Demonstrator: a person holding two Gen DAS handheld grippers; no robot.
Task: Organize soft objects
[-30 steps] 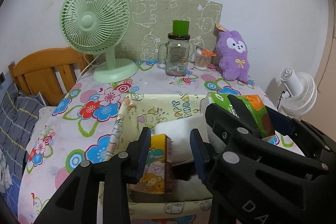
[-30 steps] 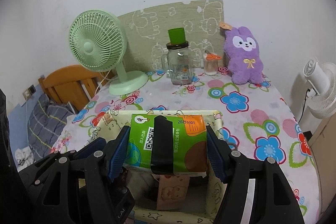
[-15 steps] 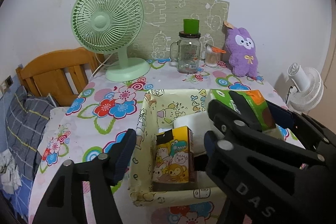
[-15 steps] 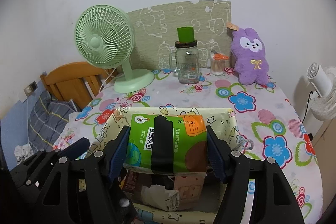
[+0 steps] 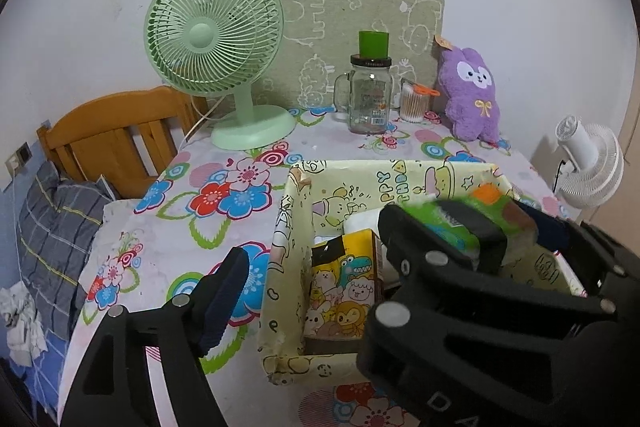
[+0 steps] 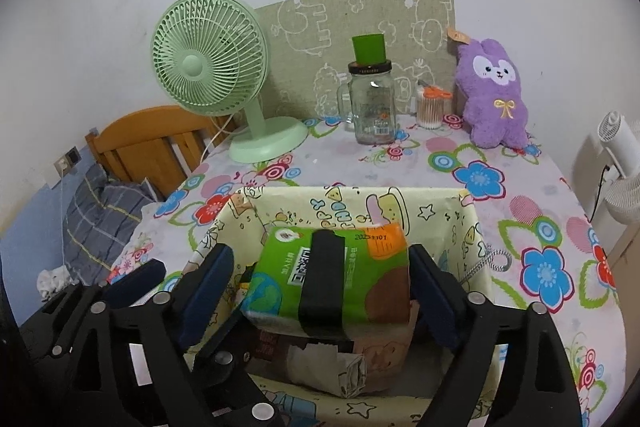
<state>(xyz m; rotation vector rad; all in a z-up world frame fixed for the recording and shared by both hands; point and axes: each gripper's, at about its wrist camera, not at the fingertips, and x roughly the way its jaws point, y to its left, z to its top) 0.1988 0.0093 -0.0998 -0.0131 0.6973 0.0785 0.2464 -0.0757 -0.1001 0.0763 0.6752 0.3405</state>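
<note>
Now right gripper (image 6: pixel 322 293) jaws just opening, spread wide, pads clear of green tissue pack (image 6: pixel 332 275) between them, over fabric box (image 6: pixel 436 205). Left gripper (image 5: pixel 308 267) likewise opening, wide, yellow cartoon pack (image 5: pixel 344 287) between pads, untouched.

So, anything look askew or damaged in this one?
The green tissue pack sits tilted on top of the other packs, sticking up above the rim of the yellow storage box. Below it, a pack's wrapper looks torn and crumpled.
</note>
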